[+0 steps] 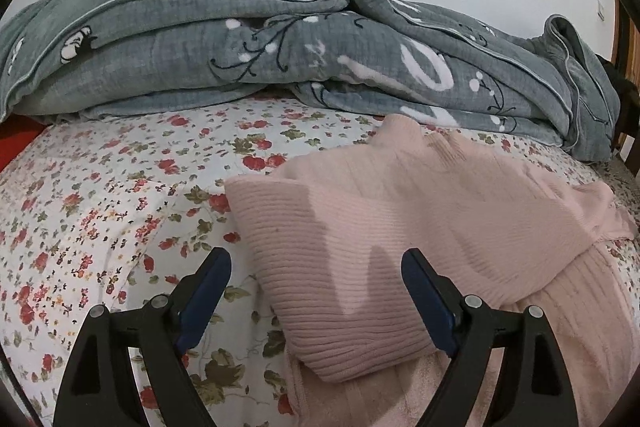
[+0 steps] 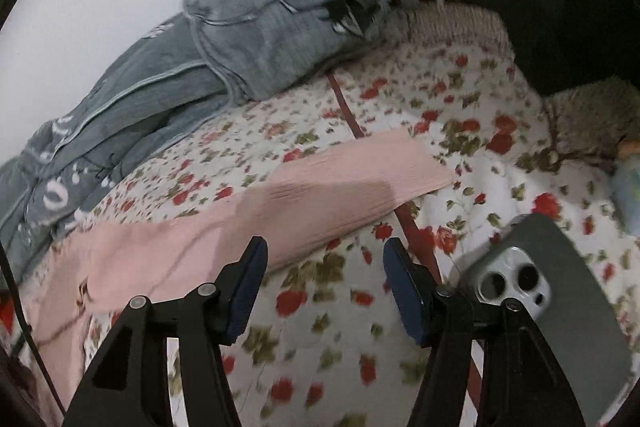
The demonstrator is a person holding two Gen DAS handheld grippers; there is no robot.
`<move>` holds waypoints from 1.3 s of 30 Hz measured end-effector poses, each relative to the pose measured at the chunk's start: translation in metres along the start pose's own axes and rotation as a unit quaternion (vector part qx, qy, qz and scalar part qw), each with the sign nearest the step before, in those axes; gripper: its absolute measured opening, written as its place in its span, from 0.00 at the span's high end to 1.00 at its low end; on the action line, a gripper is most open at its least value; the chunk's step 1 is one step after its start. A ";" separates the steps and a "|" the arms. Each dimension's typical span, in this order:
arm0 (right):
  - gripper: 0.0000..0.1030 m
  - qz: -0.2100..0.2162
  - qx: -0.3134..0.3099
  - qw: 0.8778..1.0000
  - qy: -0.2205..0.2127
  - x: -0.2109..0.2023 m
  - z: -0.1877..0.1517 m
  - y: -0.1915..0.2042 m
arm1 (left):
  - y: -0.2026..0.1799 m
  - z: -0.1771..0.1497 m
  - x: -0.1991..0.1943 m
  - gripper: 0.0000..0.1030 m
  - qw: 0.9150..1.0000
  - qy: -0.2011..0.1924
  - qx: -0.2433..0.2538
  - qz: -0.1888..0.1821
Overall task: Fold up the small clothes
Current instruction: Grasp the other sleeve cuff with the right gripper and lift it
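A pink ribbed knit garment (image 1: 400, 235) lies on the floral bedsheet (image 1: 100, 211), with one part folded over onto its body. My left gripper (image 1: 316, 267) hovers open just above the folded part's near left edge, nothing between its blue pads. In the right wrist view one pink sleeve (image 2: 344, 171) stretches flat across the sheet. My right gripper (image 2: 325, 259) stands open over bare sheet just short of that sleeve, gripping nothing.
A rumpled grey-green quilt (image 1: 240, 39) is heaped along the far side of the bed against a white wall. A phone (image 2: 520, 287) in a grey case lies on the sheet right of my right gripper. A dark red strap (image 2: 408, 219) runs under the sleeve.
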State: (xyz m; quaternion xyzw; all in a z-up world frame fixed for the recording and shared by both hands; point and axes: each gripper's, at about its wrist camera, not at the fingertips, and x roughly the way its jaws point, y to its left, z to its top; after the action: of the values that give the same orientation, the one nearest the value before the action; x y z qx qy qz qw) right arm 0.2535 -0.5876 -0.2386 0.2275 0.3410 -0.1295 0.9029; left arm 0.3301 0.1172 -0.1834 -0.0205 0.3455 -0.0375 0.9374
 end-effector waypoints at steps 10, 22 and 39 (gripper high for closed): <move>0.61 -0.037 0.010 0.999 0.009 0.025 0.022 -0.007 | 0.002 0.000 0.003 0.16 1.000 0.006 -0.004 -0.007; 0.94 -0.062 -0.019 0.996 -0.057 0.008 0.029 0.005 | 0.006 0.000 0.002 0.16 0.999 0.002 -0.015 -0.029; 0.95 -0.075 -0.195 0.957 -0.203 -0.116 0.019 0.221 | 0.061 -0.002 -0.031 0.15 0.984 -0.071 -0.157 -0.036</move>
State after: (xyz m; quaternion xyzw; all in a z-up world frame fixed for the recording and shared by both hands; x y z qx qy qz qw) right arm 0.2652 -0.3972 -0.0762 -0.0101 0.1847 -0.1712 0.9677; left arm 0.3085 0.1804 -0.1686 -0.1821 0.2786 -0.0147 0.9429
